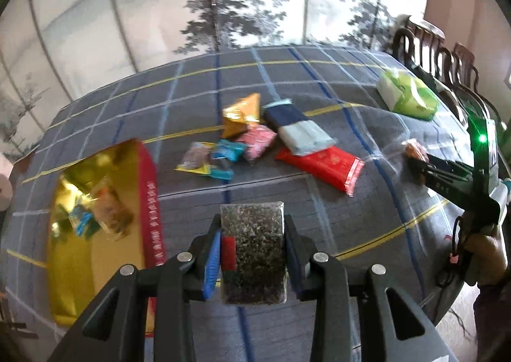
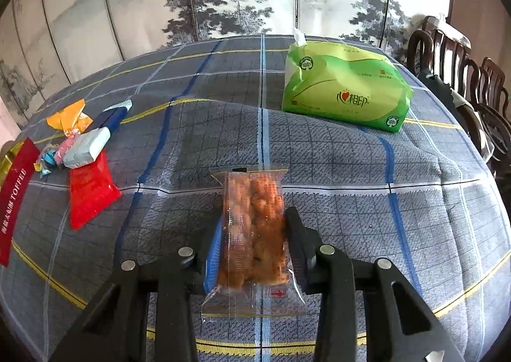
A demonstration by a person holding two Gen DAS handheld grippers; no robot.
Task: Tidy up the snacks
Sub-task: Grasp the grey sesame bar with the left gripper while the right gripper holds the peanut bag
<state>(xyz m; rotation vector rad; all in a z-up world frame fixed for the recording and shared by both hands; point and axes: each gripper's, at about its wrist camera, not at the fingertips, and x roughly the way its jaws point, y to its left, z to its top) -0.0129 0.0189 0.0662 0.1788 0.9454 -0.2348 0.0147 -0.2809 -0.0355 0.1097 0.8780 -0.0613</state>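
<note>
At the table's left edge sits the red-sided box (image 1: 150, 202) with its gold-lined interior, a few wrapped snacks already inside — the place, I judge, where everything is meant to end up. Just right of it, the left gripper (image 1: 252, 253) has its jaws drawn narrow around a dark speckled packet (image 1: 252, 244), pads pressing both long sides, the packet lifted clear of the checked tablecloth (image 1: 319, 221). To do this step well, the packet should travel over the box's red wall with its hanging end clear of the rim, then be let go low inside so it lies flat beside the others rather than tipping out.

Further right lies the loose pile: one orange-gold wrapper (image 1: 241, 119), one pink one (image 1: 257, 140), one teal (image 1: 228, 153), one clear-and-yellow (image 1: 194, 162), one navy-and-white bar (image 1: 297, 127) resting on one red pack (image 1: 322, 167) — six by my count, though overlap could hide another. Rightmost, the right gripper (image 2: 254, 234) is closed narrow on a clear packet of orange-brown pieces (image 2: 254, 228), one only, resting on or just above the cloth; I cannot tell which. It should wait until the left has cleared the box. One green tissue pack (image 2: 346, 87) stands beyond, well apart from the snacks.
</note>
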